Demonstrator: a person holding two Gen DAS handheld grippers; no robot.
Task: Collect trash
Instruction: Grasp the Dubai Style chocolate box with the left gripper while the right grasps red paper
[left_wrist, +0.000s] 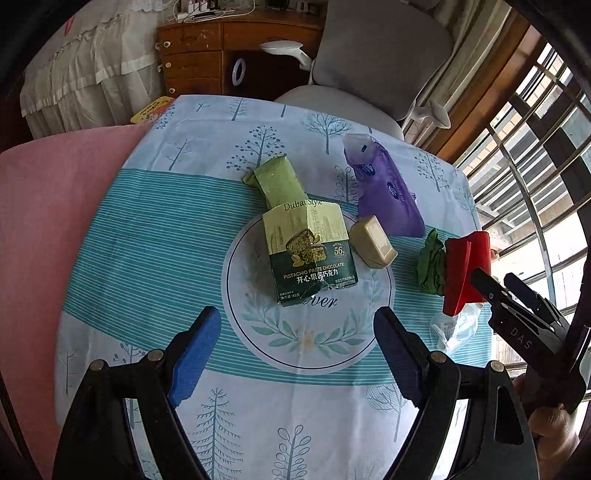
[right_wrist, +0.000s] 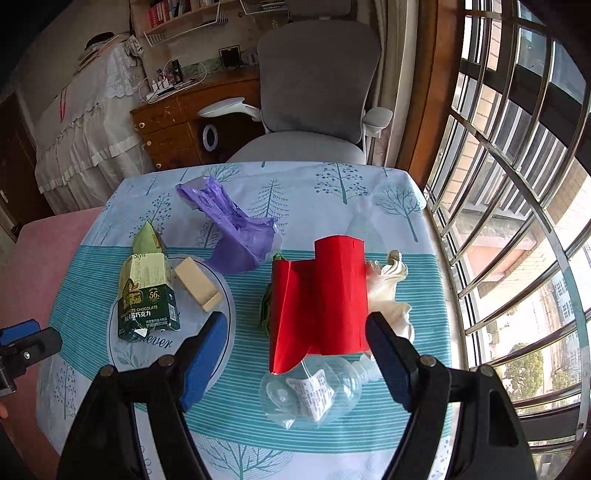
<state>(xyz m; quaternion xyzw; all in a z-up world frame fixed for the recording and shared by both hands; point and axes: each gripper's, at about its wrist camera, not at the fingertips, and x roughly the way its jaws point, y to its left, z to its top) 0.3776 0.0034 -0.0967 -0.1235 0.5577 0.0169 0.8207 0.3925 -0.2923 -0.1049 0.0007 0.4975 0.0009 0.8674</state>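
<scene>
Trash lies on a tree-print tablecloth (left_wrist: 166, 236). A green pistachio chocolate box (left_wrist: 310, 254) with its green wrapper (left_wrist: 277, 181) lies at the centre, a beige block (left_wrist: 373, 242) beside it, and a purple plastic bag (left_wrist: 384, 188) behind. My left gripper (left_wrist: 297, 354) is open and empty, just short of the box. In the right wrist view, folded red paper (right_wrist: 321, 295) stands before my open right gripper (right_wrist: 295, 354). A crushed clear plastic bottle (right_wrist: 314, 391) lies between its fingers. White tissue (right_wrist: 388, 288) and a green crumpled wrapper (right_wrist: 266, 306) flank the red paper.
A grey office chair (right_wrist: 317, 92) stands behind the table. A barred window (right_wrist: 517, 184) runs along the right. A pink cloth (left_wrist: 48, 221) covers the surface to the left. A wooden desk (left_wrist: 207, 55) stands at the back.
</scene>
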